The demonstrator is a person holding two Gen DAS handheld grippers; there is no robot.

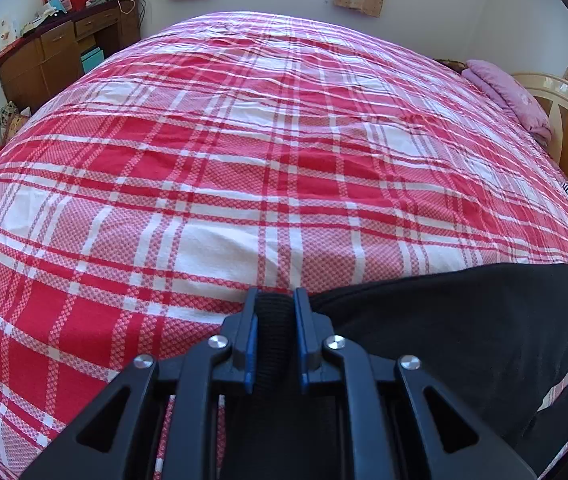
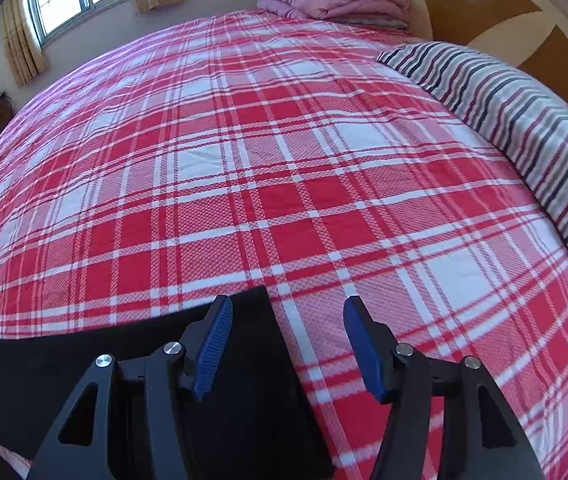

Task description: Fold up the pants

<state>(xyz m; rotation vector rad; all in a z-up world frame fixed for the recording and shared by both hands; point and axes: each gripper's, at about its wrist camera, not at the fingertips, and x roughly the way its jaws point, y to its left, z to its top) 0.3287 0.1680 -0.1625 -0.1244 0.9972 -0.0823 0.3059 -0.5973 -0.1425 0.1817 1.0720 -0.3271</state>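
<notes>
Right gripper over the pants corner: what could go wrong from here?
1. The right gripper is open, with the edge of the black pants only near one pad; closing here may catch the plaid bedsheet too.
2. The left gripper pinches just a bunched end, which could slip when pulled.

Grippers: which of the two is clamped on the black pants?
The left gripper: its jaws pinch a ribbed band of the pants. The right gripper stands open over the pants' edge, pads clear of the cloth.

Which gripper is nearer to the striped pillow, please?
Right. The right gripper sits at the black pants' corner, the striped pillow beyond; the left gripper grips their far end.
</notes>
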